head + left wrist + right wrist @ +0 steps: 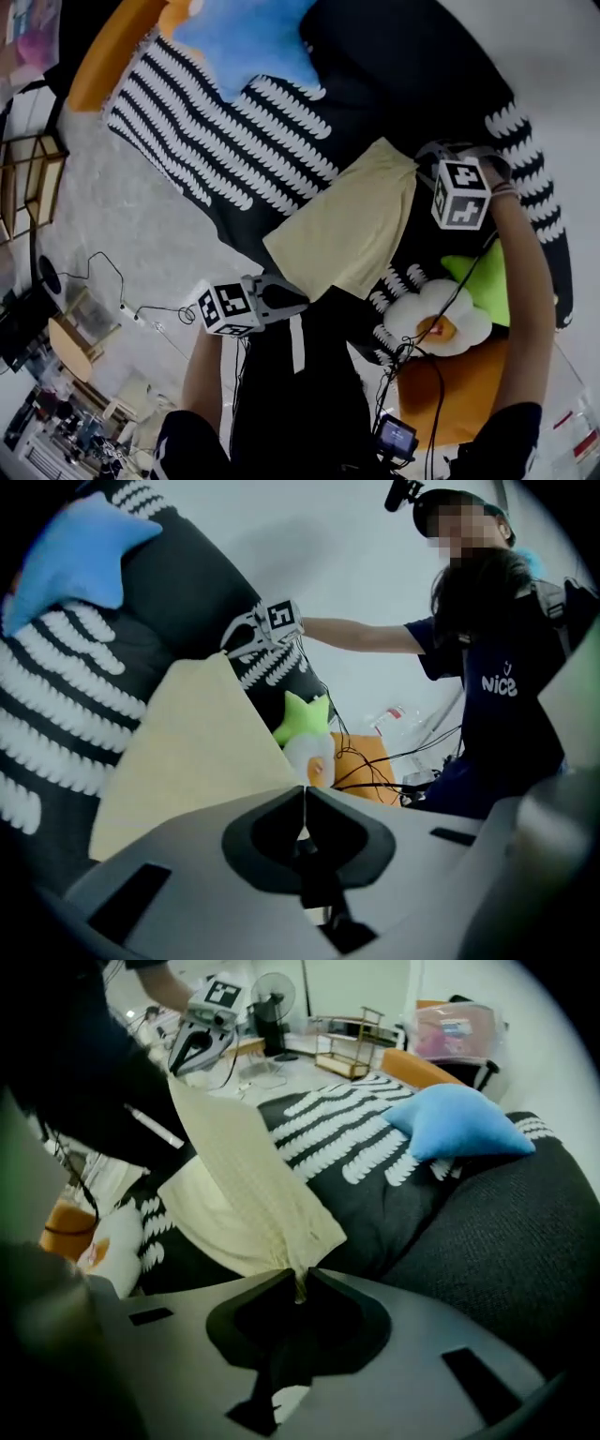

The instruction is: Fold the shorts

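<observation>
Pale yellow shorts (349, 223) hang stretched in the air between my two grippers, above a black sofa cover with white scalloped stripes (234, 141). My left gripper (302, 300) is shut on the shorts' near lower corner, and in the left gripper view the cloth (187, 752) runs out from its closed tips (303, 789). My right gripper (424, 156) is shut on the far upper corner. In the right gripper view the fabric (244, 1180) bunches into its closed tips (300, 1283) and stretches away to the left gripper (199, 1042).
A blue star cushion (246, 37) lies at the back of the sofa. A green star cushion (483, 278), a white flower cushion (439, 323) and an orange cushion (459, 389) sit at the right. Cables (141, 309) trail over the pale floor at left.
</observation>
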### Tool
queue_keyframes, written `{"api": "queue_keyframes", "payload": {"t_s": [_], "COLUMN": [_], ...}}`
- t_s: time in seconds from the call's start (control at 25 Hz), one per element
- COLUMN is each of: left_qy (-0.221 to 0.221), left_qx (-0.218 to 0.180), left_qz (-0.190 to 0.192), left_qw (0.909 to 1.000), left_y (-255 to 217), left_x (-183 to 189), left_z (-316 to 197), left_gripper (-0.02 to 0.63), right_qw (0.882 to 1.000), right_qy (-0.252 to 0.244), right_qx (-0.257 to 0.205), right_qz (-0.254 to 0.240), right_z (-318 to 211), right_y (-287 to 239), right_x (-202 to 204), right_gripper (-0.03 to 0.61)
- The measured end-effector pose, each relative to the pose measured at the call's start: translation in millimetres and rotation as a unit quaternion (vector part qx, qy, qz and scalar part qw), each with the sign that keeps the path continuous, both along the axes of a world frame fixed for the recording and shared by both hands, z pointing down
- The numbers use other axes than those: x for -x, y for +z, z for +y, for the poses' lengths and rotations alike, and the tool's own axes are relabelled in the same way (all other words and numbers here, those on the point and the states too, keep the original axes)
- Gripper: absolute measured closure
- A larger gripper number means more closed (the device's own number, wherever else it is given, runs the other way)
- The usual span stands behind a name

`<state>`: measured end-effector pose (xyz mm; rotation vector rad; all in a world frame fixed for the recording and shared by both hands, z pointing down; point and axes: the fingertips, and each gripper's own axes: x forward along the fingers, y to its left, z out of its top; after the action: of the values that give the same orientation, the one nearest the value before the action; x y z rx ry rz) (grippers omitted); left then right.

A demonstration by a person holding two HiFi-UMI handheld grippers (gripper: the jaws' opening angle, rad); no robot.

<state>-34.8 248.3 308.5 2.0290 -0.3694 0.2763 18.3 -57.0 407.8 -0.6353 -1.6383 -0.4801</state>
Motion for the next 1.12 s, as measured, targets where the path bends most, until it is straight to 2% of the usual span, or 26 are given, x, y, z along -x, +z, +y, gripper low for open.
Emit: {"api": "queue_keyframes", "payload": {"t_s": [0.08,0.2,0.36,0.52,0.56,0.6,0.68,0.72,0.8,0.88,1.0,1.12], "left_qy": [0.020,0.041,0.050,0.059,0.071,0.086,0.105,0.101,0.072,0.038,0.023,0.010], "left_qx": [0.020,0.033,0.029,0.027,0.031,0.039,0.059,0.065,0.076,0.097,0.124,0.135], "left_qz": [0.013,-0.008,-0.084,-0.149,-0.163,-0.169,-0.164,-0.159,-0.152,-0.140,-0.126,-0.150], "left_qw": [0.9995,0.9986,0.9948,0.9867,0.9836,0.9810,0.9792,0.9799,0.9827,0.9846,0.9839,0.9794], "left_y": [26.1,74.5,118.5,148.4,157.3,164.2,168.4,166.4,158.2,147.6,133.5,138.3], "left_x": [-47.0,-103.7,-149.8,-189.4,-197.3,-204.3,-216.6,-221.1,-226.9,-228.6,-222.3,-199.2], "left_z": [9.2,17.4,14.5,12.9,17.9,24.4,35.9,38.5,39.7,43.2,60.5,80.2], "left_gripper": [0.603,0.603,0.603,0.601,0.601,0.562,0.318,0.276,0.222,0.204,0.204,0.206], "right_qw": [0.997,0.987,0.978,0.972,0.975,0.979,0.986,0.989,0.995,0.993,0.975,0.953], "right_qy": [-0.061,-0.133,-0.155,-0.158,-0.146,-0.128,-0.086,-0.060,0.009,0.092,0.204,0.272], "right_qx": [-0.036,-0.087,-0.136,-0.159,-0.152,-0.140,-0.117,-0.108,-0.091,-0.070,-0.035,-0.018], "right_qz": [0.020,0.028,0.027,0.064,0.071,0.076,0.082,0.077,0.050,0.009,-0.073,-0.136], "right_z": [2.9,3.0,-6.1,-5.5,-1.5,2.6,9.3,11.7,15.7,19.9,33.3,63.5], "right_y": [24.0,66.3,93.1,111.8,117.5,121.8,124.2,122.3,113.2,95.9,60.1,36.8], "right_x": [-27.8,-50.7,-44.1,-59.1,-65.4,-71.1,-79.3,-80.4,-77.2,-69.1,-50.5,-49.6], "right_gripper": [0.529,0.529,0.531,0.529,0.501,0.416,0.208,0.167,0.130,0.089,0.084,0.084]}}
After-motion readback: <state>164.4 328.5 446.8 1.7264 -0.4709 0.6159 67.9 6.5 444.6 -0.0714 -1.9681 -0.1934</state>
